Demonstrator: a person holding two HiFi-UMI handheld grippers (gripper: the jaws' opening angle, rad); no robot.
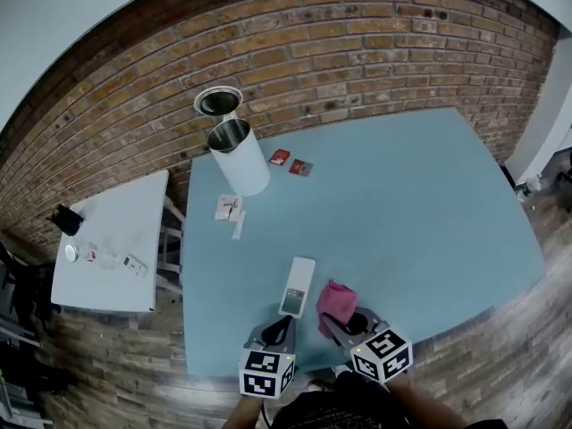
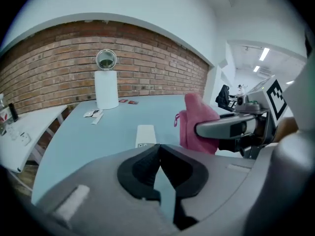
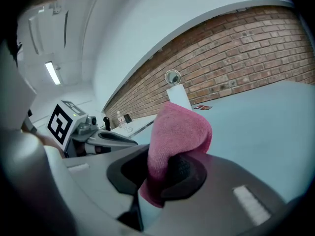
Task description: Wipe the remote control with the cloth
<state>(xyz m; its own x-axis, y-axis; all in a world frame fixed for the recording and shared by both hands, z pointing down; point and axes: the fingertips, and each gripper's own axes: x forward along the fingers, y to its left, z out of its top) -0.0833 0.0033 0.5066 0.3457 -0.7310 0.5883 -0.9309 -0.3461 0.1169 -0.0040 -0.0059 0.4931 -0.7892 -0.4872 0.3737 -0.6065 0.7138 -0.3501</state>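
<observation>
1. Spread under everything, the blue table [image 1: 429, 204], with the remote control [image 1: 298, 286] flat on it.
2. Closed on nothing, just short of the remote control's near end: the left gripper [image 1: 284, 326].
3. Clamped on the cloth [image 1: 336, 298], just right of the remote control: the right gripper [image 1: 344, 324].
4. Slim and white, greyer toward the near end; no dirt visible from here.
5. Pink, soft, bunched upright beside the remote control, not on it. Wiping apparently not begun, every stroke left.
</observation>
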